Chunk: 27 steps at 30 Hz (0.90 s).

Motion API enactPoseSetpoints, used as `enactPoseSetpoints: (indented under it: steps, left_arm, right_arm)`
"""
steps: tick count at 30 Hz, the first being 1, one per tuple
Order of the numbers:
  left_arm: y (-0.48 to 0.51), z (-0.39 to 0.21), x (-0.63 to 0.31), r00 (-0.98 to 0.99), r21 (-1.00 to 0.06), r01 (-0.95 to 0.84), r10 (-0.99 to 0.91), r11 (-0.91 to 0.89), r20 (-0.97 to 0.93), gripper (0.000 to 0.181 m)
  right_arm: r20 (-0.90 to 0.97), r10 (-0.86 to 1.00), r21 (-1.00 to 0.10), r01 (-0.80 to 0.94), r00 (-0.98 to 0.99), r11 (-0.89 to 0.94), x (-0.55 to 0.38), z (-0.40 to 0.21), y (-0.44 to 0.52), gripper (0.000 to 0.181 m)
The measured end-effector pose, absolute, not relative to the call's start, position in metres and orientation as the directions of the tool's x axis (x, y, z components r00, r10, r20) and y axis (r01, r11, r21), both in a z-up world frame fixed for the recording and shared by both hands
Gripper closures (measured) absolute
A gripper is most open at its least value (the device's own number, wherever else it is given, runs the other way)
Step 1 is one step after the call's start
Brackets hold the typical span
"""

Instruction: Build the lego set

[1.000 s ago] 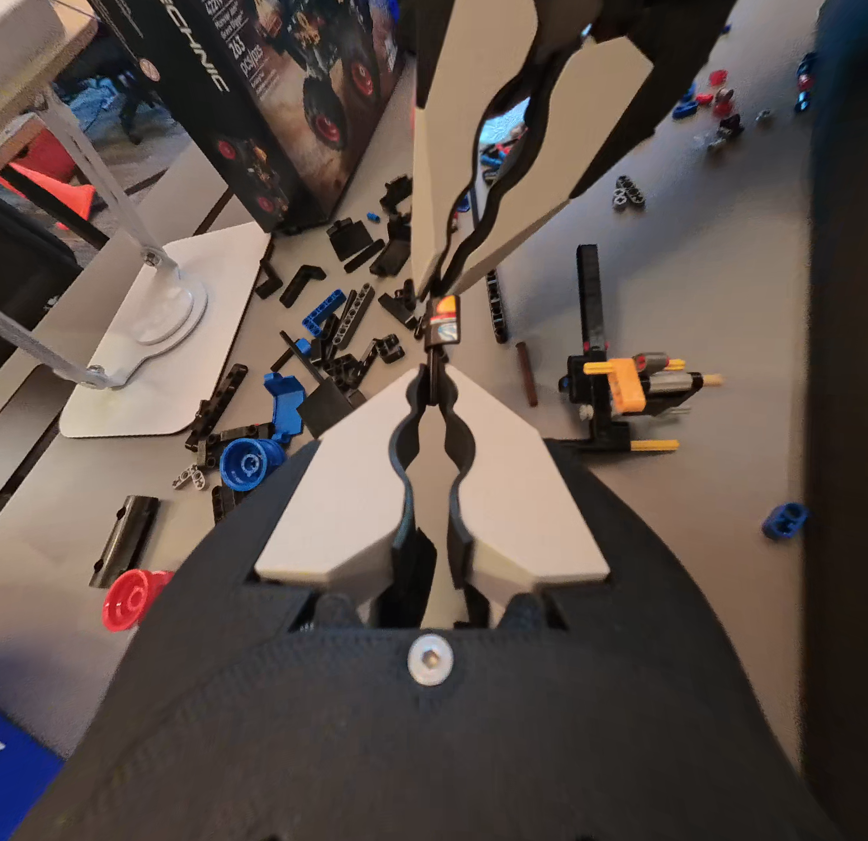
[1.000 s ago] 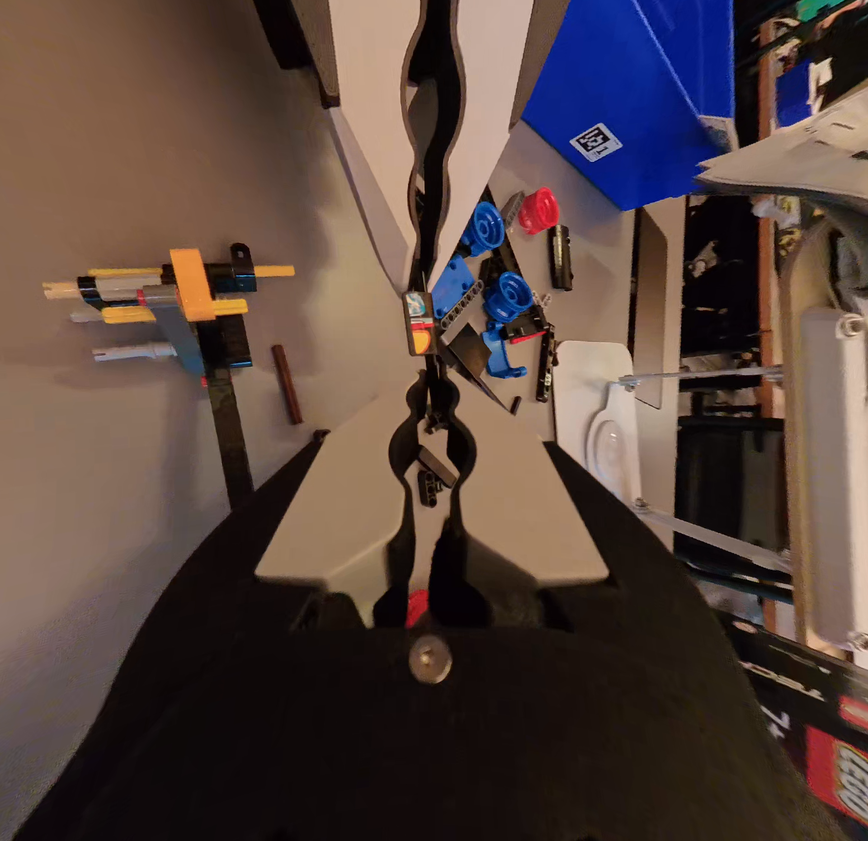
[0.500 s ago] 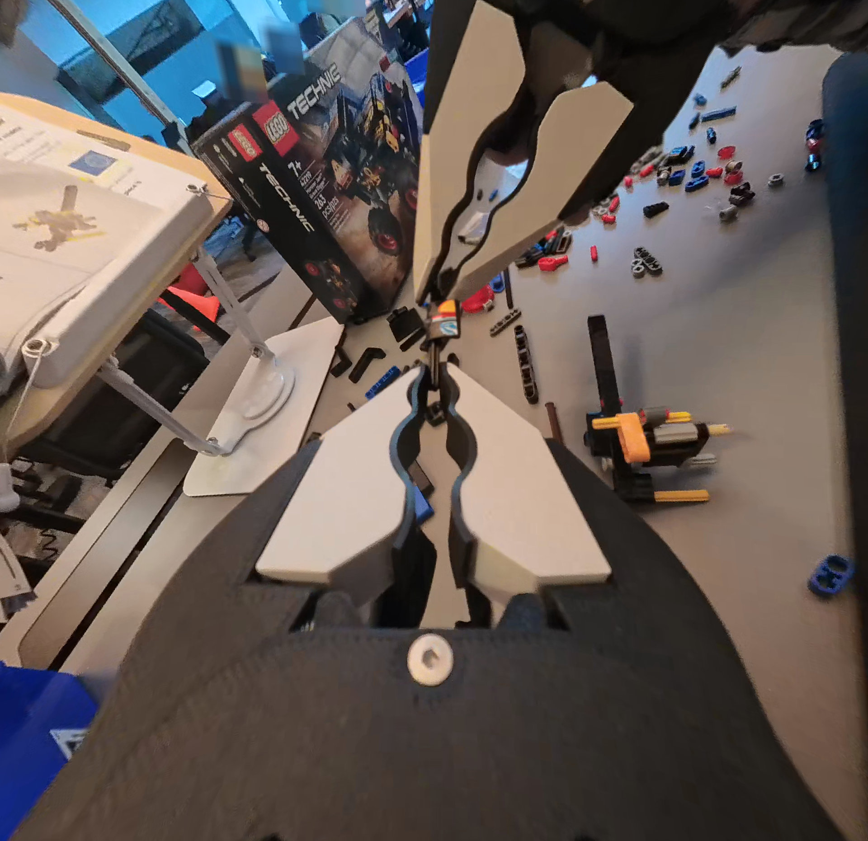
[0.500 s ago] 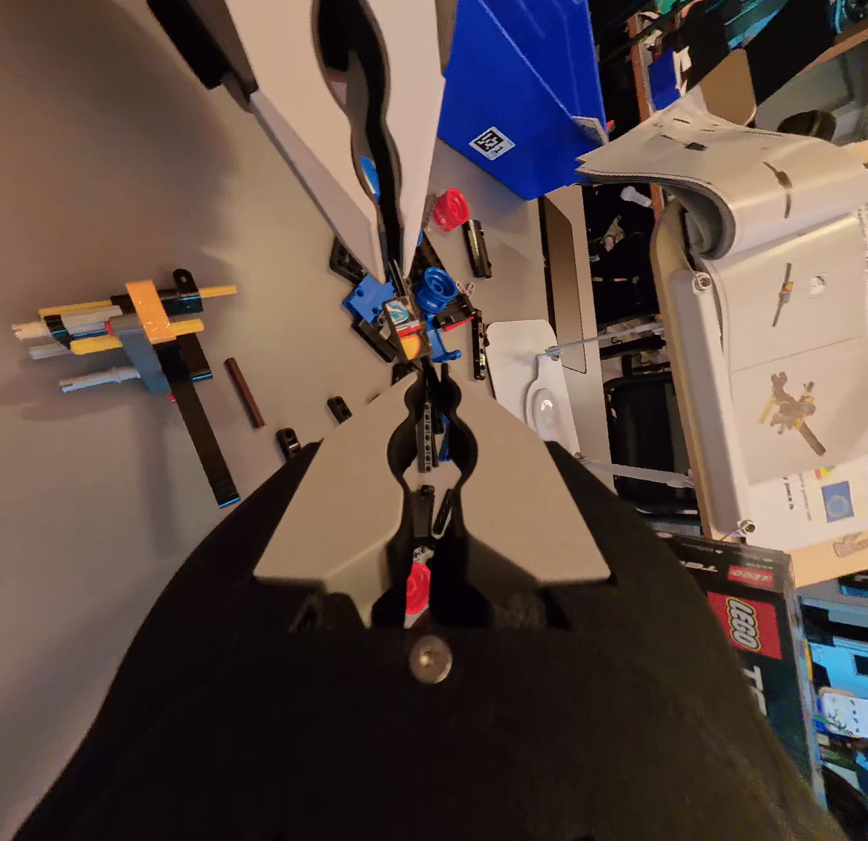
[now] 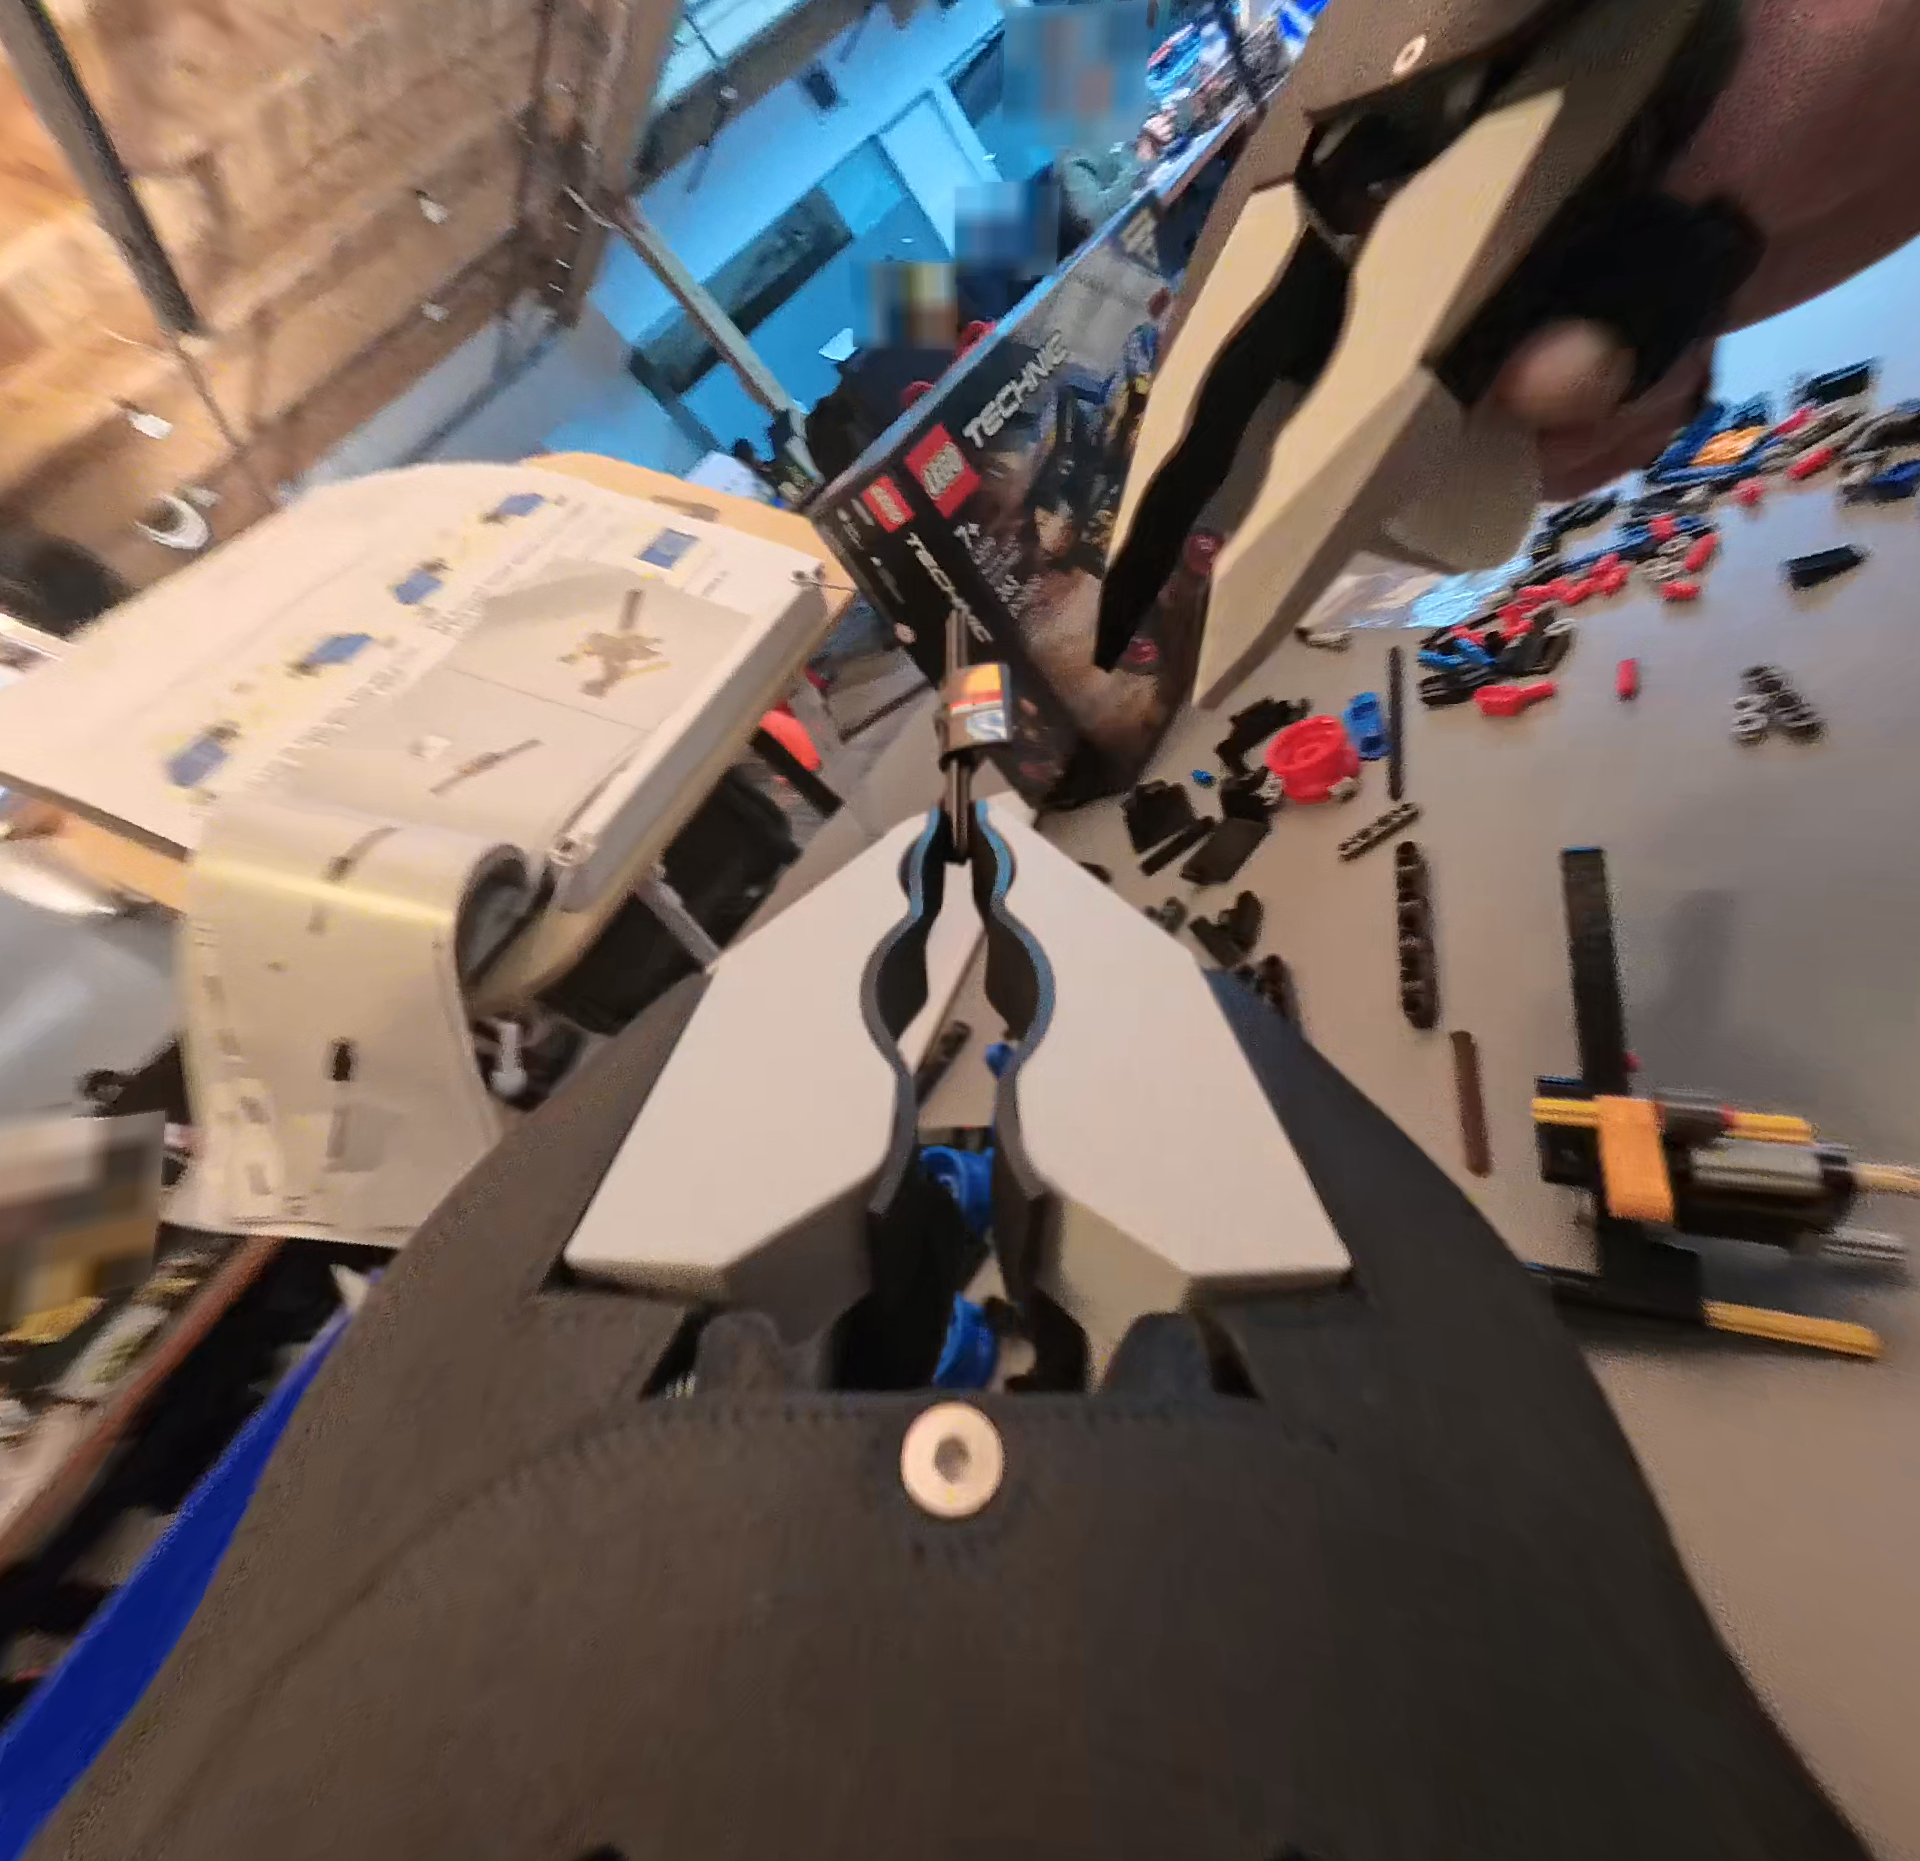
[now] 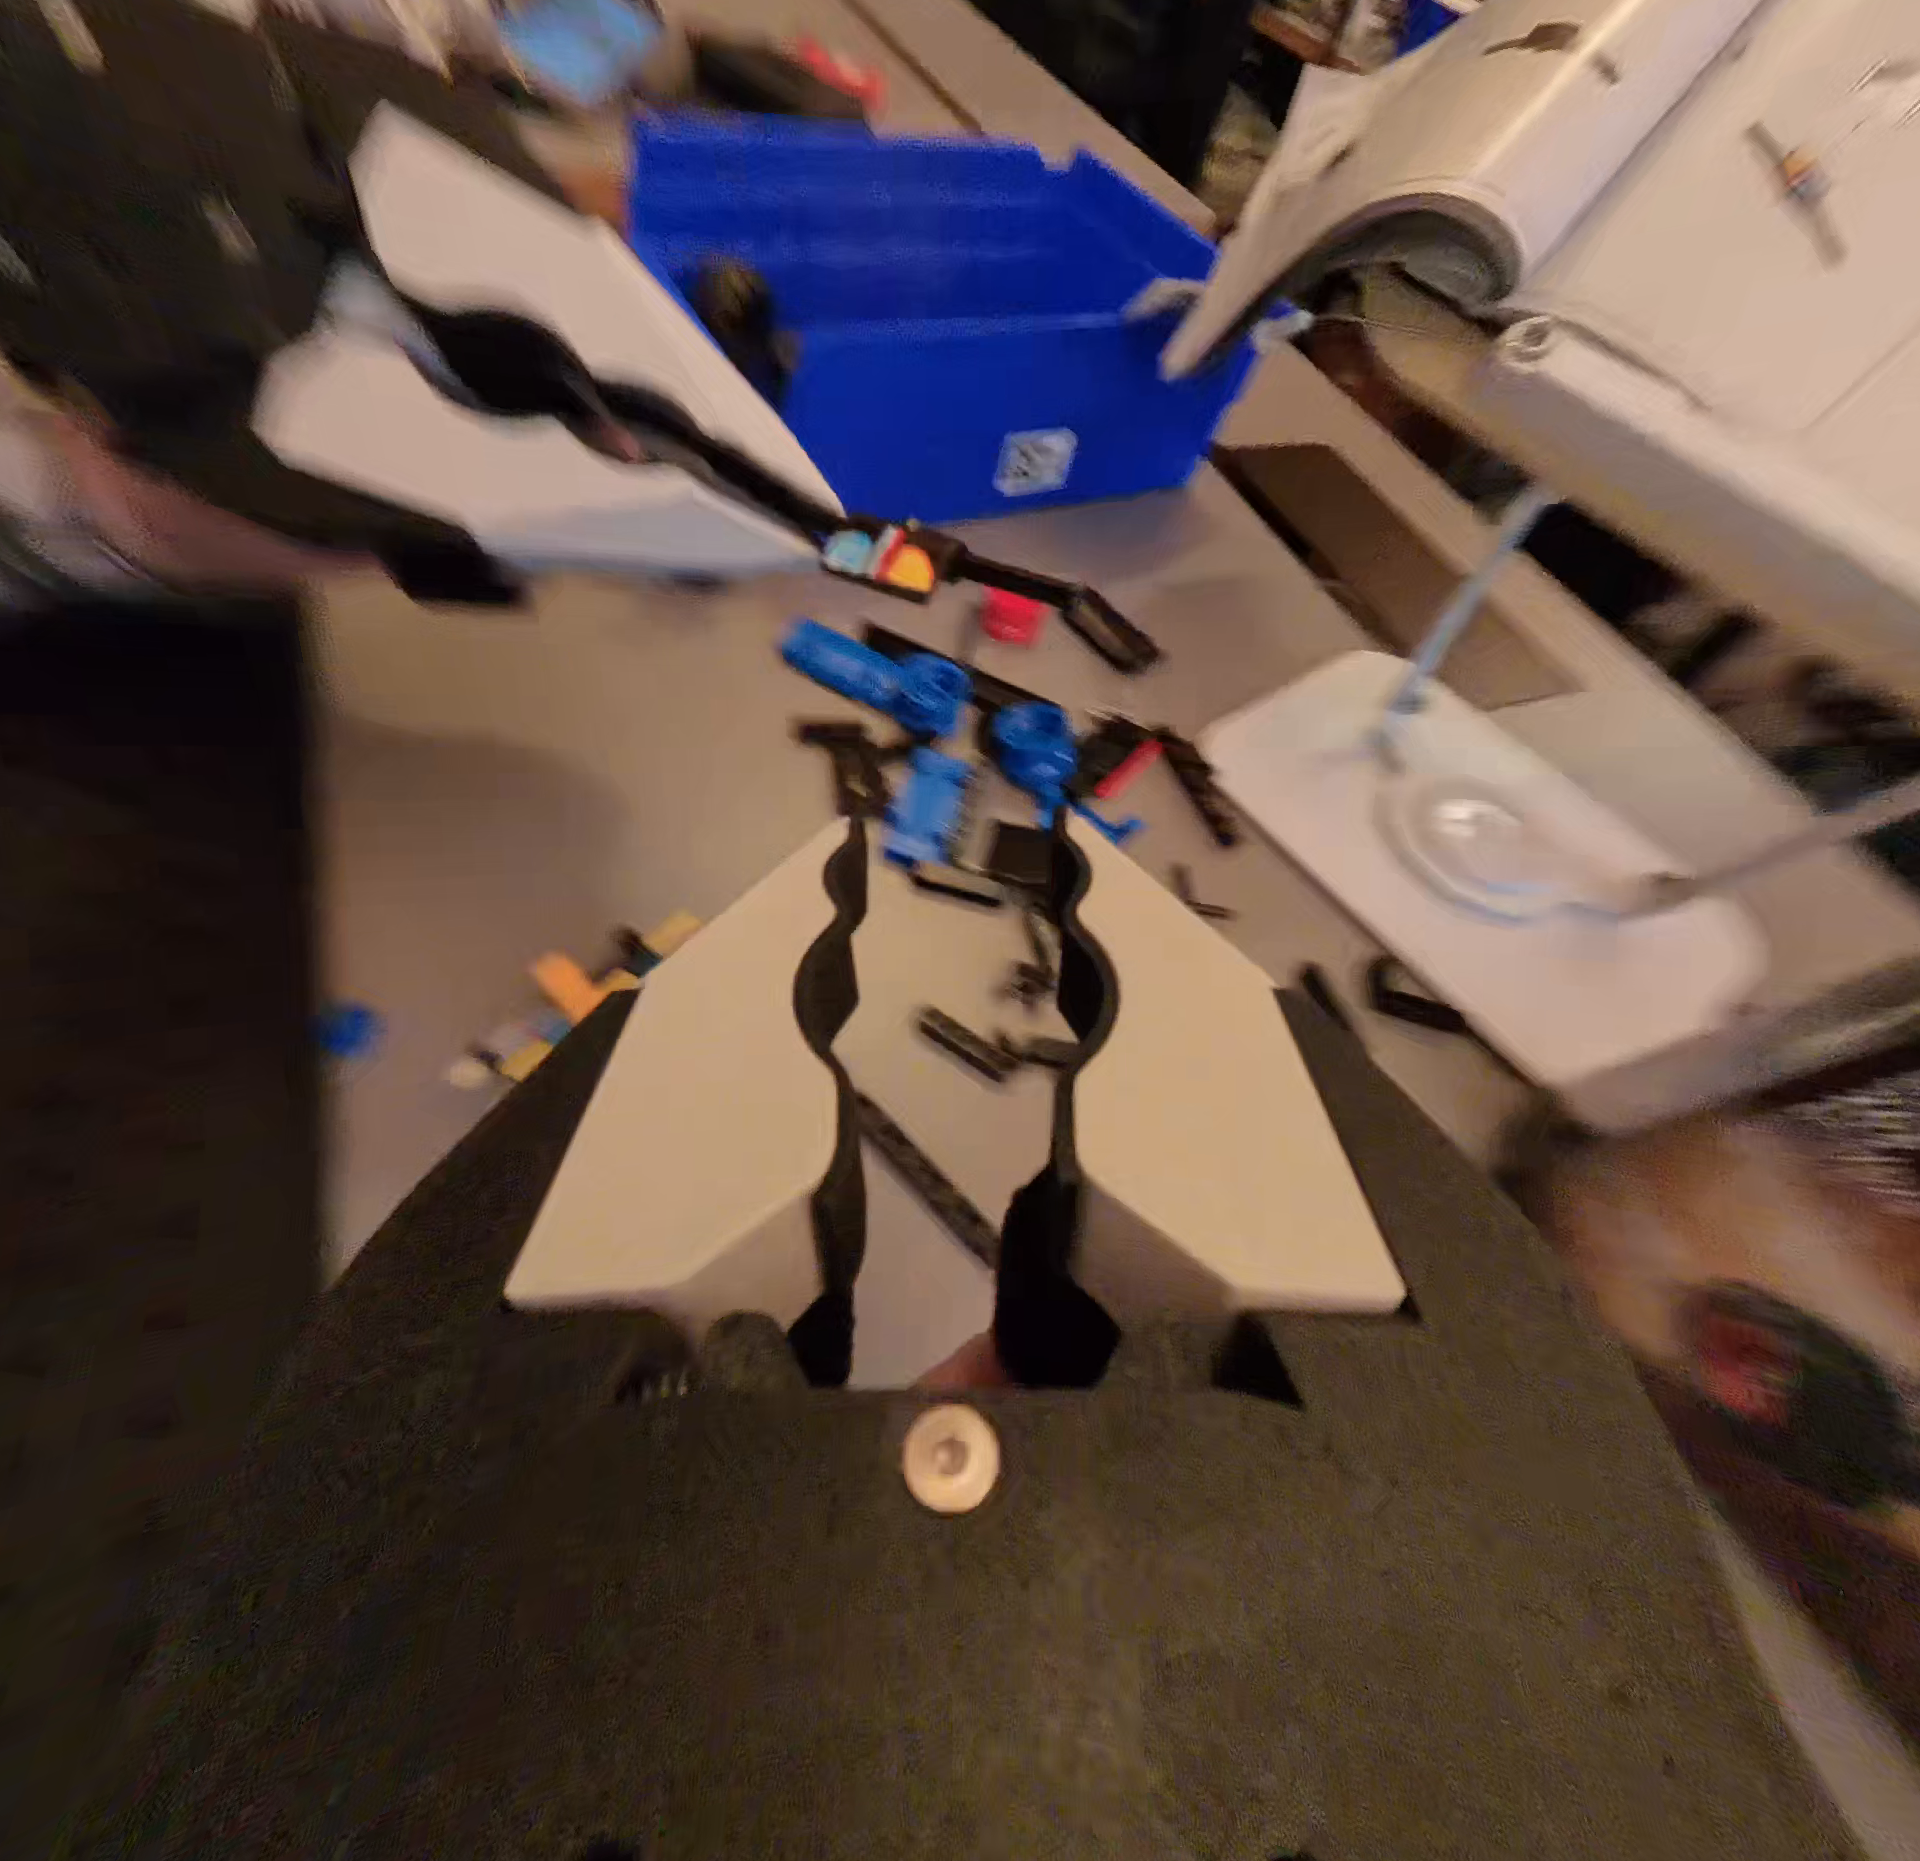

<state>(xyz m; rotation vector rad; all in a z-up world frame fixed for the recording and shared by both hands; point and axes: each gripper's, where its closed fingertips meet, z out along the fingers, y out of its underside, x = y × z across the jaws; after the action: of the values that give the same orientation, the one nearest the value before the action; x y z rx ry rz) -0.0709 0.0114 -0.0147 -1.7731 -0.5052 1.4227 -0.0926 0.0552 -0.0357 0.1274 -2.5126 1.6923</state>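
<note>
My left gripper is shut on a thin black pin that carries a small black block with an orange and blue sticker. It holds the piece in the air above the table. In the right wrist view the left gripper comes in from the left with the same stickered piece at its tips. My right gripper is open and empty, a short way back from the piece. It also shows in the left wrist view, apart from the piece. A partly built black, orange and yellow assembly lies on the grey table.
An open instruction booklet rests on a white stand with a flat base. The set's box stands behind the piece. A blue bin sits at the table's edge. Loose black, blue and red parts are scattered around. There is about 6 cm between the tips of the two grippers.
My right gripper has let go of the stickered piece, opened and drawn back. My left gripper keeps hold of it and has tilted up. Both views swung sharply.
</note>
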Motion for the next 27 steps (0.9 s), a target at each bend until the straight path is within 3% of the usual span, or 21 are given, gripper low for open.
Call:
enactPoseSetpoints:
  steps: [4,8,10,12,20,27]
  left_arm:
    - [0.023,-0.005,-0.070,0.181,-0.681,-0.203,0.657,-0.703,-0.732,0.178]
    - [0.033,-0.004,-0.072,0.124,-0.628,-0.207,0.617,-0.750,-0.777,0.178]
    - [0.034,-0.002,-0.073,0.091,-0.603,-0.204,0.599,-0.771,-0.796,0.179]
    - [0.035,0.000,-0.073,0.051,-0.568,-0.206,0.571,-0.797,-0.820,0.179]
    - [0.032,-0.003,-0.077,-0.018,-0.472,-0.181,0.483,-0.863,-0.876,0.178]
    - [0.038,-0.004,-0.072,0.064,-0.547,-0.243,0.550,-0.801,-0.833,0.169]
  right_arm:
    - [-0.178,-0.058,-0.965,0.163,-0.982,0.205,-0.076,-0.014,0.049,0.157]
    - [-0.313,-0.114,-0.945,0.298,-0.943,0.132,-0.065,-0.005,0.041,0.152]
    - [-0.361,-0.118,-0.931,0.351,-0.925,0.100,-0.069,-0.003,0.040,0.159]
    - [-0.369,-0.117,-0.929,0.364,-0.922,0.062,-0.071,0.000,0.041,0.170]
    - [-0.369,-0.148,-0.929,0.370,-0.918,0.022,-0.067,0.004,0.041,0.180]
    - [-0.340,-0.177,-0.940,0.342,-0.924,0.021,-0.065,0.005,0.046,0.181]
